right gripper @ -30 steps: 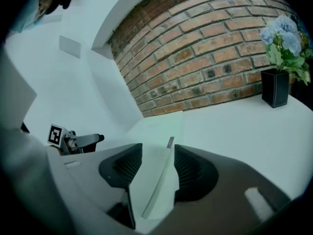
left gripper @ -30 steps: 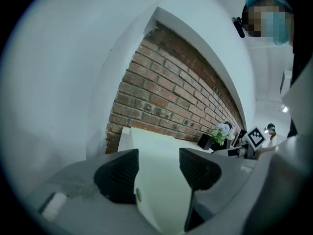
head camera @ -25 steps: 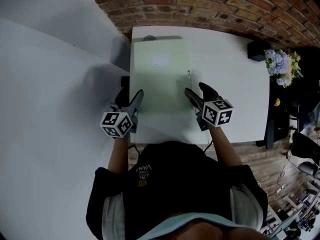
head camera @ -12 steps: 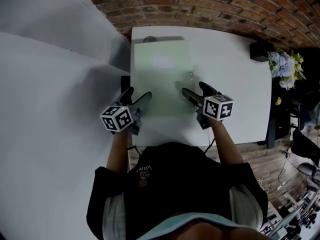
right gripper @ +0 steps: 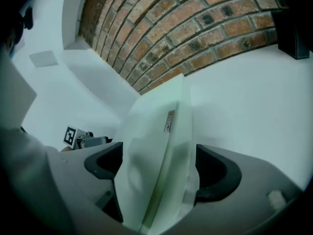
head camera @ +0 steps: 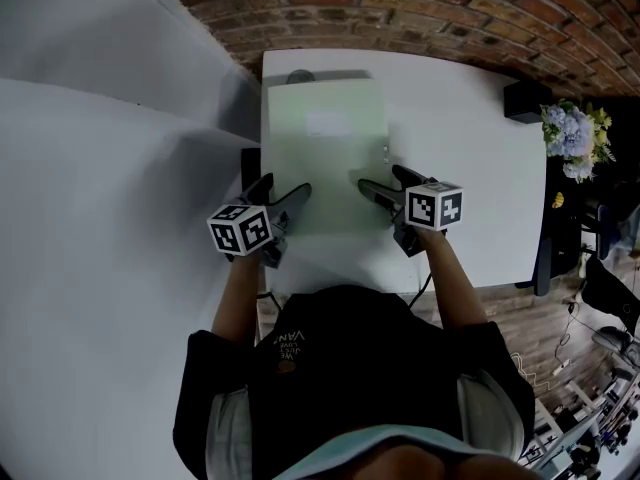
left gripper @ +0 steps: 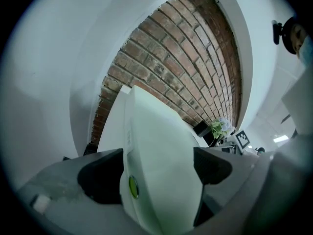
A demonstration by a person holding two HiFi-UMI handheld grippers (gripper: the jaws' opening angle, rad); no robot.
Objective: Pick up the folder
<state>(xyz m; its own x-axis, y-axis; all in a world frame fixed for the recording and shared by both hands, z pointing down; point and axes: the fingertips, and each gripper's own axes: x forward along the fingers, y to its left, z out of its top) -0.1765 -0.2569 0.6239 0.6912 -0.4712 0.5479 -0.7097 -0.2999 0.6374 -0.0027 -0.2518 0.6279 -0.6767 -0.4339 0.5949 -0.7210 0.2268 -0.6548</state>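
Green folder lying along the table's left edge, we are straddling it with left gripper's jaws standing wide, right gripper's jaws opening, neither pressing it.

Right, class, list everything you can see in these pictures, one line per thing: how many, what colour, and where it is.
folder: one, pale green, flat on the table's left part
table: one, white, against the brick wall
brick wall: one, red-brown, behind the table
box: one, black, at the table's far right corner
flowers: one bunch, blue, white and yellow, beside the table's right edge
floor: wooden, brown, lower right
person's shirt: one, black, bottom of head view
left tool: one, grey with black-and-white marker cube, jaws apart around the folder's left edge
right tool: one, same colours, jaws opening, folder's right edge between them
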